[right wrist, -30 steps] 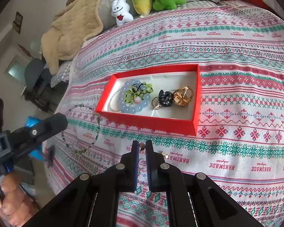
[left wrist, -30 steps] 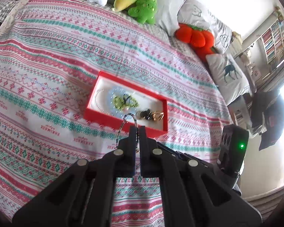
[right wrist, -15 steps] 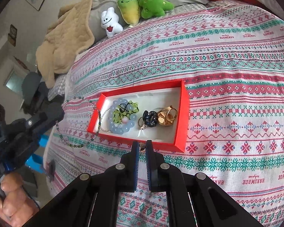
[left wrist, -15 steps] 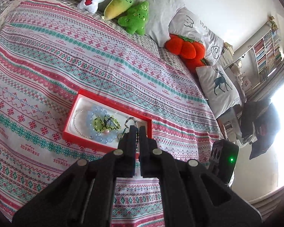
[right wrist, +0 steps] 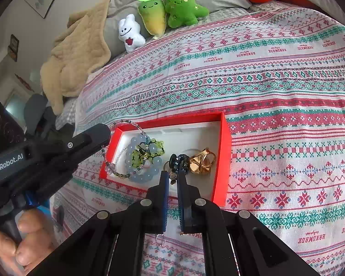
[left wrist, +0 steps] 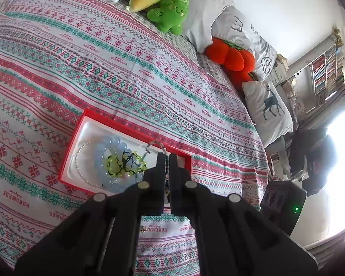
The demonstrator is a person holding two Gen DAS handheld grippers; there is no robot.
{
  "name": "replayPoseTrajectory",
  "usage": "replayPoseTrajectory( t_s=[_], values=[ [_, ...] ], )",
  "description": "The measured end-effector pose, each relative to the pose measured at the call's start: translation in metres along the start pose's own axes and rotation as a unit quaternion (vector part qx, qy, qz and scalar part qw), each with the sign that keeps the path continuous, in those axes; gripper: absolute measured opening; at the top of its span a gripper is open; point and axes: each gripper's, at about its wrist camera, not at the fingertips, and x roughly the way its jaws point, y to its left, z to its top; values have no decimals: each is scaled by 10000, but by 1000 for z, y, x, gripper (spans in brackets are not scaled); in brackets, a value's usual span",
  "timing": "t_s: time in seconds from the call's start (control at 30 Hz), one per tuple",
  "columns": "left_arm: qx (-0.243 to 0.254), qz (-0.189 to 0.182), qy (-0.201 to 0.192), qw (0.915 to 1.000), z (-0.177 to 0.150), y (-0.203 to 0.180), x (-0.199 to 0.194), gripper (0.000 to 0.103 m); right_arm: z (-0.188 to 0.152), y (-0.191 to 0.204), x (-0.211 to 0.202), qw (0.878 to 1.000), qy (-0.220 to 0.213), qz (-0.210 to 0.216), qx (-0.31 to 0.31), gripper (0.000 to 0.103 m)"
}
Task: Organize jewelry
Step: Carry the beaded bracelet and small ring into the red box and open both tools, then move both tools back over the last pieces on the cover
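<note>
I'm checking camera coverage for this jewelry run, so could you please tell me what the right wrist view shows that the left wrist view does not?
Only the right wrist view shows the gold ring and dark blue piece in the box, a tan blanket, and the hand gripping the left gripper's handle.

Only the left wrist view shows the deer pillow and a bookshelf.

Both show the red box, the pale blue bead bracelet, the green bead bracelet, and the long beaded strand pinched in the shut left gripper.
</note>
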Motion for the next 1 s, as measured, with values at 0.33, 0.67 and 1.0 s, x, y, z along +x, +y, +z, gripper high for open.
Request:
replayPoseTrajectory(
  t_s=[0.33, 0.67, 1.0],
  values=[
    [-210, 198, 88, 9995, 4, 17, 3, 5, 2, -8, 6, 9998, -2, -159, 101, 15],
    [-398, 416, -114, 9983, 7, 36, -22, 20, 2, -4, -20, 9995, -237, -189, 50, 34],
    [-159, 538, -108, 9984, -6, 29, -41, 20, -4, -8, -33, 9994, -257, -122, 194, 34]
  ],
)
